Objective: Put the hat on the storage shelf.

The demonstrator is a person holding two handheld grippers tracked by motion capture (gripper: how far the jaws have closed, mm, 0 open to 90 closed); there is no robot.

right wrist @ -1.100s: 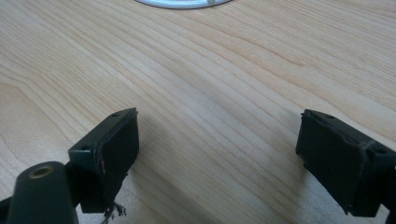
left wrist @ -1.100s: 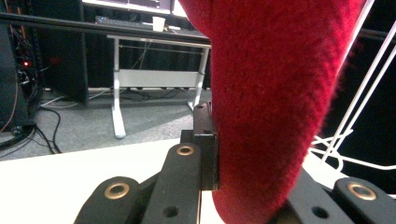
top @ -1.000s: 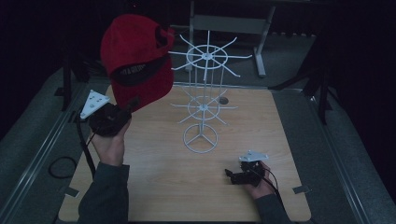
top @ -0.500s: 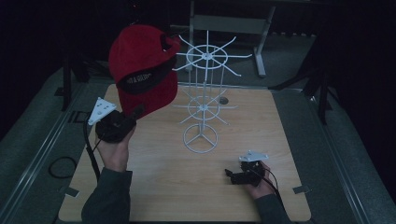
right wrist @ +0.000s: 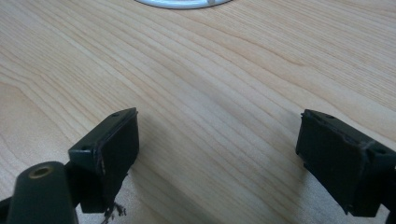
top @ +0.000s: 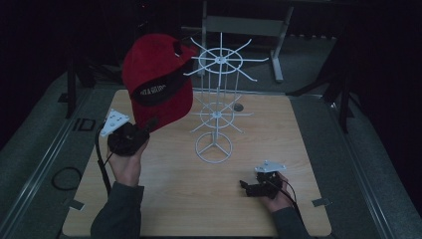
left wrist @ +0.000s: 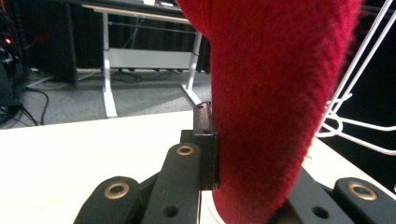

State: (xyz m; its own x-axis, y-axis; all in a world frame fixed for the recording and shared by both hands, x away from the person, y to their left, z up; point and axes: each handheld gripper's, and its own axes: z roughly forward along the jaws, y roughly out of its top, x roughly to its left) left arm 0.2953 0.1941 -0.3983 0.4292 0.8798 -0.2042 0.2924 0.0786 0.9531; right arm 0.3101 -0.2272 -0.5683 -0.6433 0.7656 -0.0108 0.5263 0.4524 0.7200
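— Above the worktop's (top: pixel 164 199) far-left part, my left tongs (top: pixel 149 124) hold a red cap (top: pixel 158 79) up beside the white wire rack (top: pixel 217 107). Jaws are clamped on the cap's lower edge.
— Which way does it point?
— Long axis runs nearly upright, crown toward the far edge, opening facing me. A black band (top: pixel 157 89) crosses the inside; it carries small lettering, too blurred to read.
— And your other side?
— The right tongs (top: pixel 245 186) rest low near the worktop's near-right corner, jaws wide apart, nothing between them, aimed toward the rack's ring base (right wrist: pixel 182 3).
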